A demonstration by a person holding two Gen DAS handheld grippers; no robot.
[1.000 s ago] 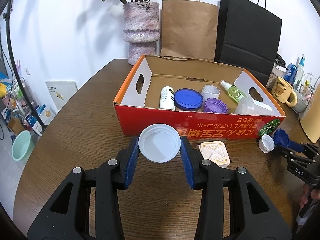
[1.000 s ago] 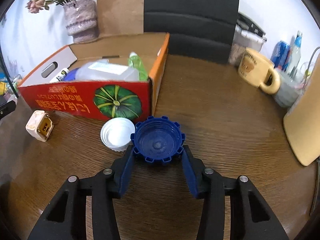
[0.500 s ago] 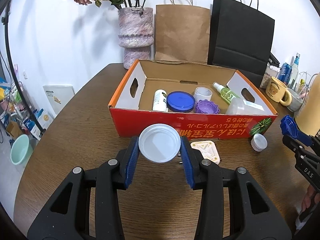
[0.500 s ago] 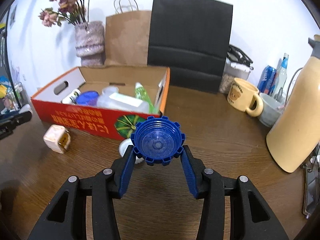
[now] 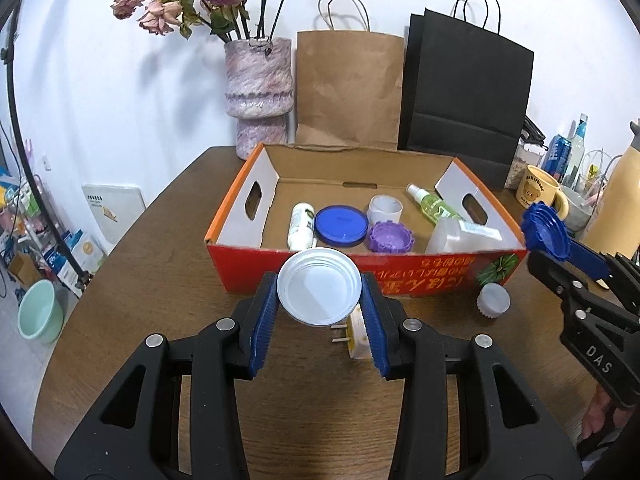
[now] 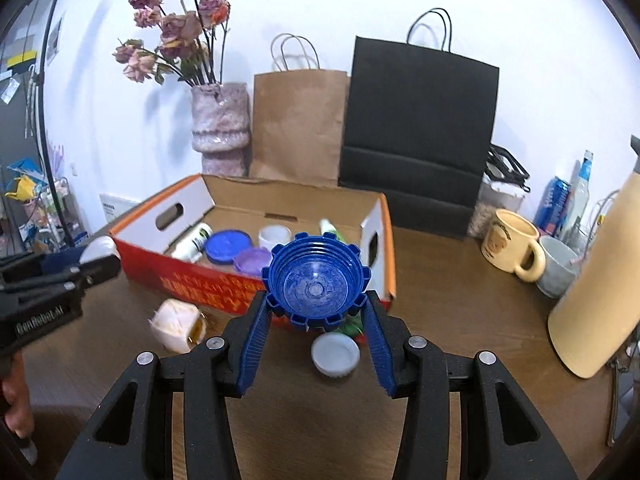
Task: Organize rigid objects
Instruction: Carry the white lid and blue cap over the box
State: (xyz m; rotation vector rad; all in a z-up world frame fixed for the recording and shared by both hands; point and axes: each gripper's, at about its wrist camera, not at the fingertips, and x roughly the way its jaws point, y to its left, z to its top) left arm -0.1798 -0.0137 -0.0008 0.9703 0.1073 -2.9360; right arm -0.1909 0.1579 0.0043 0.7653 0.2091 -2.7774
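Observation:
My left gripper (image 5: 319, 294) is shut on a white round lid (image 5: 319, 286), held above the table just in front of the red cardboard box (image 5: 360, 270). My right gripper (image 6: 316, 300) is shut on a blue notched cap (image 6: 316, 284), lifted near the box's right end; that blue cap (image 5: 545, 231) also shows in the left wrist view. Inside the box lie a white bottle (image 5: 301, 226), a blue lid (image 5: 341, 225), a purple cap (image 5: 390, 236), a white cup (image 5: 385, 208), a green spray bottle (image 5: 434, 208) and a clear container (image 5: 460, 236).
On the table in front of the box sit a small white cap (image 6: 335, 354) and a cream plug adapter (image 6: 176, 326). A vase (image 5: 258, 92), a brown bag (image 5: 348, 88) and a black bag (image 5: 464, 92) stand behind. A yellow mug (image 6: 512, 244) and a beige jug (image 6: 600, 280) stand right.
Both grippers have risen with their lids held. The right one lifted the blue cap off the table and tipped up, so the box's inside now shows.

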